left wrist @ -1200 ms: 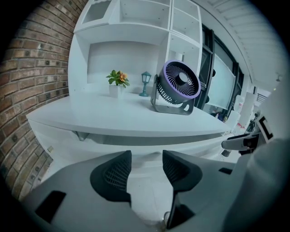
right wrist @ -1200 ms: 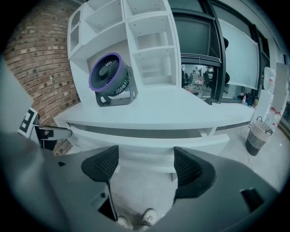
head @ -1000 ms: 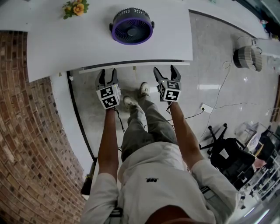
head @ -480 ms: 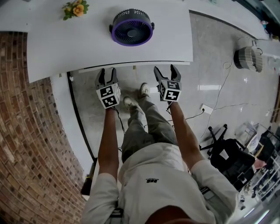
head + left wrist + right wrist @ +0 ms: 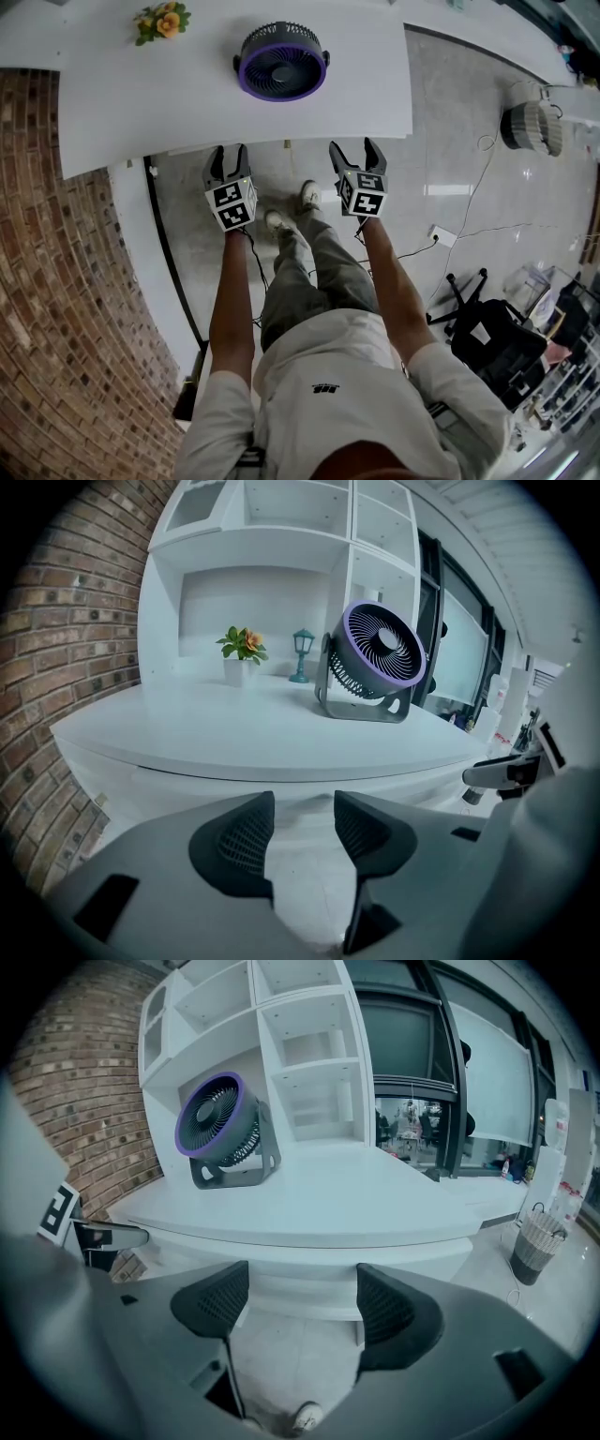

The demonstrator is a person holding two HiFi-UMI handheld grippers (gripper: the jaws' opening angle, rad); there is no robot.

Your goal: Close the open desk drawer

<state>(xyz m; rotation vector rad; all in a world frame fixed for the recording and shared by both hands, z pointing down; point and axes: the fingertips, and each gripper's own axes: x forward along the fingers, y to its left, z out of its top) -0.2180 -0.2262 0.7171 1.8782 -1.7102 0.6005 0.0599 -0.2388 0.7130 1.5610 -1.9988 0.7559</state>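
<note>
The white desk [image 5: 141, 103] runs across the top of the head view. Only a thin strip of its drawer front [image 5: 216, 146] shows under the desk edge. My left gripper [image 5: 229, 157] stands open just in front of that strip, its jaws having just narrowed with nothing between them. My right gripper [image 5: 355, 152] is open wider, just below the desk edge, also closing slightly and empty. The left gripper [image 5: 302, 822] faces the white drawer face [image 5: 300, 794], which lies ahead of its tips. The right gripper [image 5: 302, 1302] frames the drawer front [image 5: 300, 1283] under the desktop.
A purple-rimmed fan [image 5: 281, 58] and a small flower pot [image 5: 161, 19] stand on the desk. A brick wall [image 5: 56, 281] is at the left. The person's legs and shoes [image 5: 307, 195] are below the desk. A wastebasket [image 5: 534, 124], floor cables and a chair [image 5: 497, 337] are at the right.
The drawer front strip has slid back under the desk edge, so less of it shows. The left gripper's jaws have narrowed. Both grippers stayed almost in place.
</note>
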